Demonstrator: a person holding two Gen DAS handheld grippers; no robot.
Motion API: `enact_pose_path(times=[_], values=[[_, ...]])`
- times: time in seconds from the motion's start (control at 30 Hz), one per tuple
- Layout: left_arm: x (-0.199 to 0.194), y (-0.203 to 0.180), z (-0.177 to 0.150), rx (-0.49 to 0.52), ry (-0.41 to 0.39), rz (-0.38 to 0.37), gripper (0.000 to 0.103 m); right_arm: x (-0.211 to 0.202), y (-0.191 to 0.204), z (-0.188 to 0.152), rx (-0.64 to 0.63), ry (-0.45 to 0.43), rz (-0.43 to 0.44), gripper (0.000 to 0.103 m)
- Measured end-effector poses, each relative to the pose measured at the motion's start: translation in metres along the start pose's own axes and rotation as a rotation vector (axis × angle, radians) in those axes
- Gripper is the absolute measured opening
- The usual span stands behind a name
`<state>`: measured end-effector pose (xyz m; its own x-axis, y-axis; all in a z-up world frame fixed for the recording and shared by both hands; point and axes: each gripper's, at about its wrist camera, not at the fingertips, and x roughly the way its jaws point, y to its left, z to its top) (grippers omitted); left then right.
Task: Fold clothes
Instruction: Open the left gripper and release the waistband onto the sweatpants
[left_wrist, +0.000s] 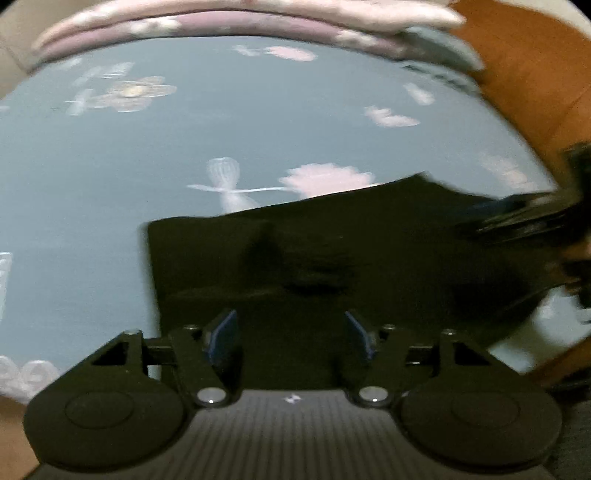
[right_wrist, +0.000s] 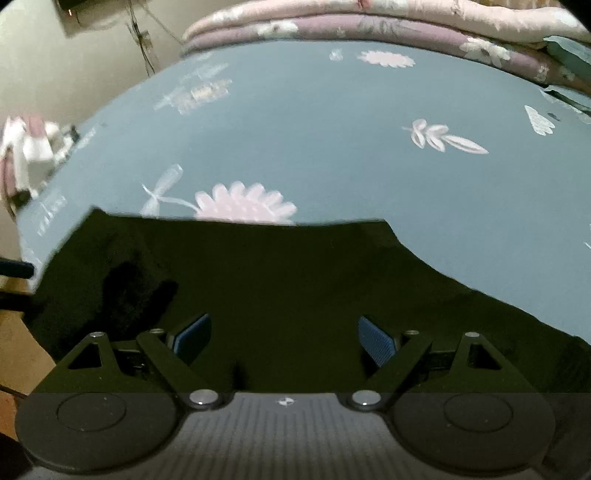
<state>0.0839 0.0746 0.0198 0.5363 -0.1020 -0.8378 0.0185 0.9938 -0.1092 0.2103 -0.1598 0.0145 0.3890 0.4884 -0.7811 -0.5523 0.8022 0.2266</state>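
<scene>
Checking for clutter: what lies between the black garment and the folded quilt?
Only bare blue flowered sheet between black garment and quilt, in the right wrist view.

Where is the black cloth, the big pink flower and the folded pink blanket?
black cloth (right_wrist: 295, 280): right wrist view, flat middle of the dark fabric.
big pink flower (right_wrist: 245, 205): right wrist view, petals printed on the blue sheet just past the cloth's far edge.
folded pink blanket (right_wrist: 369, 22): right wrist view, upper layer of the stack.
</scene>
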Motion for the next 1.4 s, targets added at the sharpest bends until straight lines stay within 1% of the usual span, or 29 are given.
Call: enact_pose_path(times=[0.03,0.07,0.13,0.17,0.23,0.3,0.33,0.4,0.47,0.53,0.6,0.67,0.73,0.77,0.83,0.87,0.93,0.97,1.0,1.03,1.07,1.1,1.13,1.17,1.23,1.3,1.4], values=[[0.004,0.004,-0.003,0.005,-0.002,-0.001,0.043,0.0,0.004,0.002,-0.004,-0.004,0.006,0.09],[0.011,0.01,-0.007,-0.015,0.007,-0.004,0.043,0.001,0.008,0.004,-0.01,-0.008,0.01,0.09],[0.022,0.019,-0.014,-0.062,0.055,0.011,0.041,0.004,0.016,0.008,-0.025,-0.005,0.008,0.09],[0.026,0.022,-0.019,-0.065,0.073,0.016,0.041,0.006,0.02,0.009,-0.034,-0.001,0.007,0.09],[0.029,0.028,-0.03,-0.091,0.114,0.017,0.041,0.009,0.025,0.01,-0.042,0.009,0.012,0.09],[0.025,0.034,-0.04,-0.121,0.118,0.01,0.041,0.014,0.029,0.013,-0.047,0.021,0.015,0.09],[0.02,0.037,-0.042,-0.138,0.106,0.006,0.041,0.016,0.032,0.015,-0.052,0.024,0.014,0.09],[0.006,0.044,-0.038,-0.174,0.045,-0.013,0.041,0.02,0.037,0.021,-0.065,0.028,0.011,0.09],[-0.005,0.054,-0.029,-0.199,-0.04,-0.045,0.041,0.024,0.046,0.029,-0.078,0.022,0.017,0.09],[-0.005,0.064,-0.016,-0.215,-0.096,-0.094,0.041,0.028,0.056,0.037,-0.092,0.015,0.024,0.09],[0.006,0.075,-0.001,-0.253,-0.114,-0.165,0.041,0.031,0.066,0.045,-0.106,0.008,0.031,0.09],[0.024,0.077,0.008,-0.237,-0.103,-0.217,0.041,0.034,0.075,0.048,-0.114,0.008,0.03,0.09],[0.048,0.077,0.011,-0.213,-0.047,-0.204,0.041,0.034,0.081,0.049,-0.116,0.008,0.023,0.09],[0.056,0.084,0.009,-0.233,-0.022,-0.181,0.038,0.034,0.081,0.049,-0.111,0.011,0.019,0.09],[0.07,0.1,0.004,-0.279,0.025,-0.132,0.014,0.033,0.079,0.047,-0.097,0.017,-0.001,0.09],[0.067,0.108,0.003,-0.307,0.022,-0.133,0.015,0.033,0.077,0.046,-0.086,0.021,-0.014,0.09],[0.058,0.116,0.005,-0.325,-0.001,-0.111,0.015,0.033,0.07,0.044,-0.06,0.029,-0.034,0.09],[0.053,0.117,0.008,-0.325,-0.016,-0.111,0.015,0.034,0.066,0.043,-0.044,0.034,-0.038,0.09],[0.049,0.117,0.012,-0.317,-0.034,-0.118,0.017,0.035,0.064,0.042,-0.031,0.035,-0.038,0.09],[0.047,0.115,0.017,-0.304,-0.055,-0.13,0.021,0.037,0.064,0.042,-0.023,0.034,-0.022,0.09],[0.045,0.11,0.021,-0.286,-0.074,-0.154,0.023,0.038,0.065,0.044,-0.016,0.032,0.0,0.09],[0.044,0.105,0.024,-0.267,-0.085,-0.179,0.027,0.04,0.066,0.045,-0.01,0.03,0.022,0.09],[0.047,0.1,0.025,-0.244,-0.093,-0.198,0.031,0.042,0.067,0.046,-0.003,0.027,0.044,0.09],[0.053,0.094,0.025,-0.222,-0.087,-0.206,0.032,0.043,0.069,0.049,0.004,0.024,0.078,0.09],[0.065,0.088,0.024,-0.201,-0.043,-0.21,0.033,0.048,0.074,0.056,0.01,0.024,0.166,0.09],[0.074,0.087,0.015,-0.188,-0.011,-0.207,0.032,0.054,0.08,0.068,0.009,0.033,0.258,0.09],[0.073,0.095,0.004,-0.196,-0.024,-0.224,0.033,0.07,0.095,0.091,-0.022,0.085,0.426,0.09]])
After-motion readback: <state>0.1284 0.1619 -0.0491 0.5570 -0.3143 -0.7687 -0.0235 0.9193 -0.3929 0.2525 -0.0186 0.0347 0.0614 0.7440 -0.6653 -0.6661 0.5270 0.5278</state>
